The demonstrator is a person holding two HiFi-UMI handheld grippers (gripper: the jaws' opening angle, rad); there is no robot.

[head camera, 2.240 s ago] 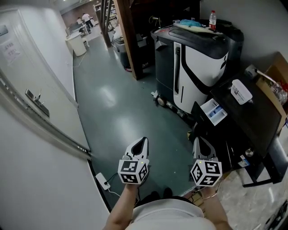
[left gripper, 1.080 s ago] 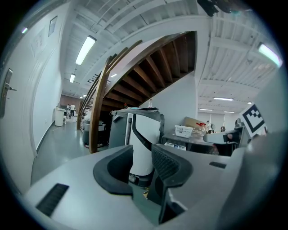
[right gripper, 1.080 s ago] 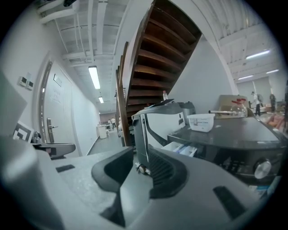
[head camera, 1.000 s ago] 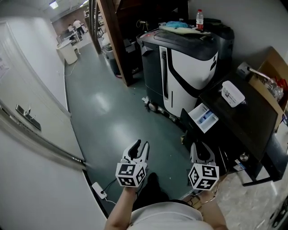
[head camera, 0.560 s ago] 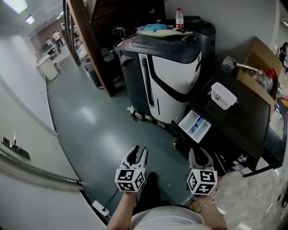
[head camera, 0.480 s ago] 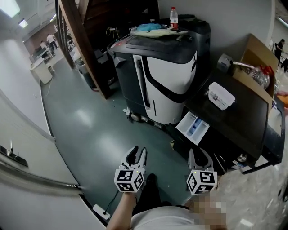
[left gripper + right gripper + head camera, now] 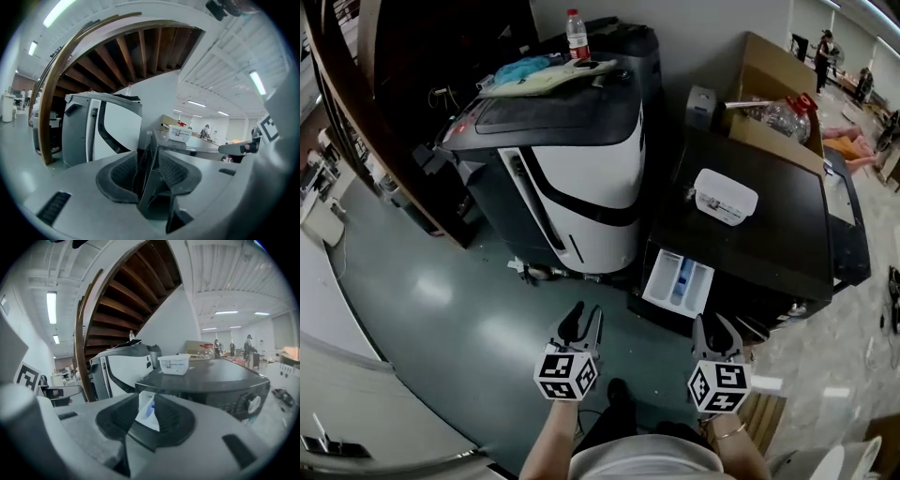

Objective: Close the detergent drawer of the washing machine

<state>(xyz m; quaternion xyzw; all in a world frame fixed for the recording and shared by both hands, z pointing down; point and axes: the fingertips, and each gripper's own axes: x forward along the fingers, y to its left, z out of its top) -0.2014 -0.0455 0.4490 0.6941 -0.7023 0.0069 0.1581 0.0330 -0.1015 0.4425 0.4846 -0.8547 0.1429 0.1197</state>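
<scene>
OK, drawer [image 7: 678,281] is pulled right out of the washer [image 7: 769,239] front, white w/ blue insert, nothing touching it. You're on the approach step, no contact yet. Your right gripper [image 7: 717,330] is nearest, a bit below and right of it, fingers apart, empty; the drawer shows thru the gap. Your left gripper [image 7: 582,321] sits off to the side, fingers slightly apart, just been opening, also empty. Next: bring the right one to the drawer face and push straight in, else it'll prob bind.
</scene>
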